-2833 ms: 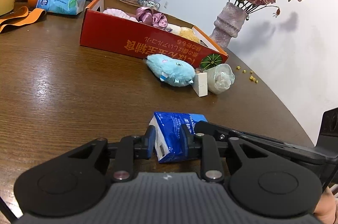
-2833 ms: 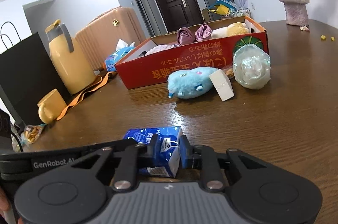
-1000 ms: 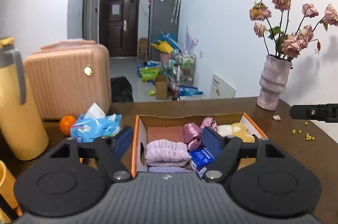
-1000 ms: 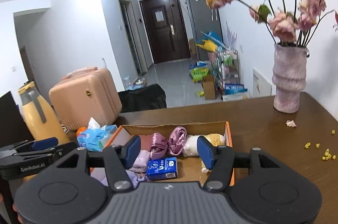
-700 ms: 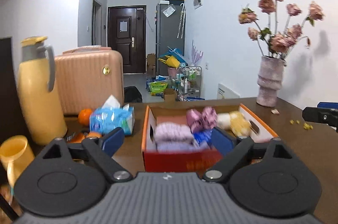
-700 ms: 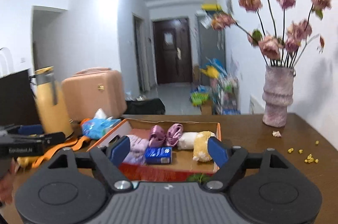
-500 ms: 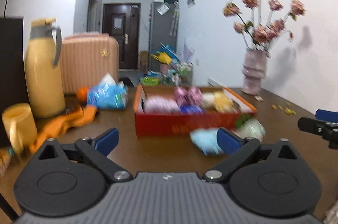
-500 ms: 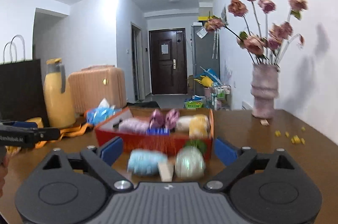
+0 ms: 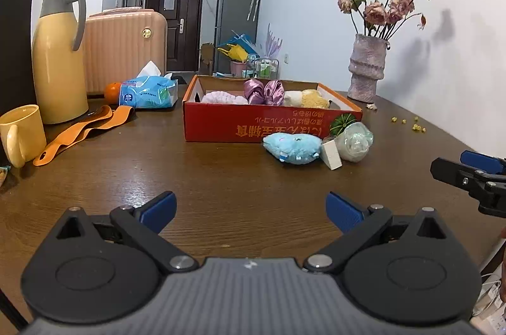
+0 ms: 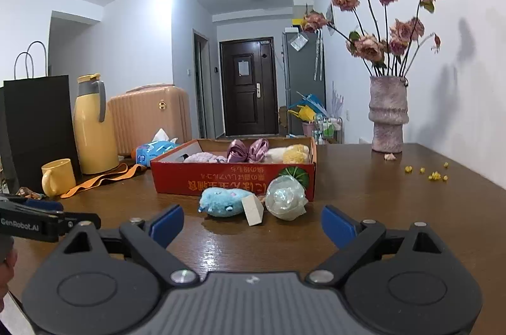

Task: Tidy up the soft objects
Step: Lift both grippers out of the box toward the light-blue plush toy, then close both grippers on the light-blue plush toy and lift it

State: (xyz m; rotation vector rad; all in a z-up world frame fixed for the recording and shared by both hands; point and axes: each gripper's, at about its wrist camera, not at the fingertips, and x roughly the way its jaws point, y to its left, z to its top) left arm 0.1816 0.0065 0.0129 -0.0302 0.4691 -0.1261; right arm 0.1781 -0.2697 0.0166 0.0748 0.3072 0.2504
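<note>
Now back from over the red box [image 9: 272, 126], both grippers low above the bench [image 9: 205, 177]. Blue tissue pack, clamped by both a few secs ago, no longer in hand; dropped in the box, hidden from here behind front wall. Left gripper [image 9: 249, 208] jaws wide, nothing btwn. Right gripper [image 10: 251, 222] jaws wide too, empty. Left outside, touching or just beside box front: blue plush [image 10: 223, 202], white block [image 10: 253, 210], clear wrapped ball [image 10: 284, 197]. Prob next pick: plush, nearest centre.
</note>
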